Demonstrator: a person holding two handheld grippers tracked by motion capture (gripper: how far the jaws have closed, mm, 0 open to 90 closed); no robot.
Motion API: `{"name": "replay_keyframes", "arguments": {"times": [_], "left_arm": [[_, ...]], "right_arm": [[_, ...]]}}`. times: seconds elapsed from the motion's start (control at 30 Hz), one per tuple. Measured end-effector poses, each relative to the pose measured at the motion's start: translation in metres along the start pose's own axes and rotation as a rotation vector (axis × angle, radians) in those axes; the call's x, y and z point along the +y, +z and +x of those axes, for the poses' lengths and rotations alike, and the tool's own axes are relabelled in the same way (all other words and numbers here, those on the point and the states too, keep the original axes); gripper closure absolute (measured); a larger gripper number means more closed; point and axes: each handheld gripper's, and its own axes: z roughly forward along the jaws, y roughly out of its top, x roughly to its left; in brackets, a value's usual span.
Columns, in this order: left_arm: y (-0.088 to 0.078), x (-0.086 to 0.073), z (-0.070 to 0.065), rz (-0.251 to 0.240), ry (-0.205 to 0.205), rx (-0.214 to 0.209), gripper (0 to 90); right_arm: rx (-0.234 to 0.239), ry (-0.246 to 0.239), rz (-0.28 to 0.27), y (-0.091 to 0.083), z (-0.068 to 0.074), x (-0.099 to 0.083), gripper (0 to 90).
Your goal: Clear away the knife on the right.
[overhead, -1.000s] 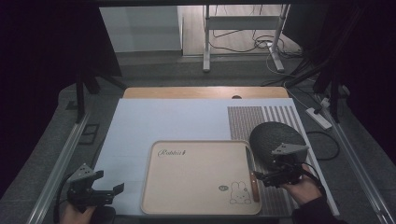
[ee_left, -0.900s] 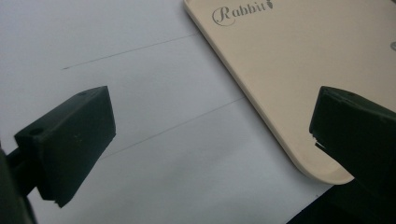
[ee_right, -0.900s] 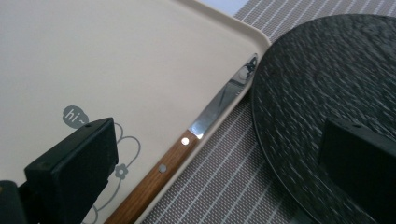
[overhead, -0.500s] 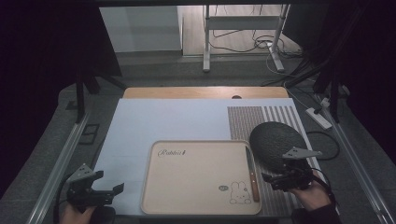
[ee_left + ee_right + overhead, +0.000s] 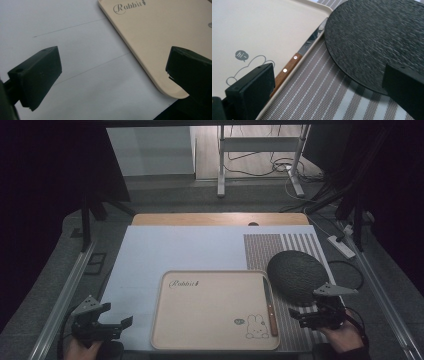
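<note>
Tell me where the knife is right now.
In the high view, the knife lies in the cream tray along its right edge, wooden handle toward the person, beside the dark round mat and just left of the right gripper.

Wooden-handled knife [image 5: 270,306] flat along right inner edge of cream rabbit tray [image 5: 210,312], blade pointing away.

We hold our left gripper [image 5: 116,323] low at the near left, jaws spread wide. Our right gripper [image 5: 300,315] sits at the near right, jaws also wide apart, holding nothing.
</note>
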Motion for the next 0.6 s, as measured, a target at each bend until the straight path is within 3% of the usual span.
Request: {"name": "replay_keyframes", "arguments": {"times": [0.6], "left_arm": [[-0.001, -0.001, 0.001, -0.012, -0.001, -0.011, 0.3]], "right_arm": [[-0.044, 0.073, -0.03, -0.018, -0.01, -0.019, 0.0]]}}
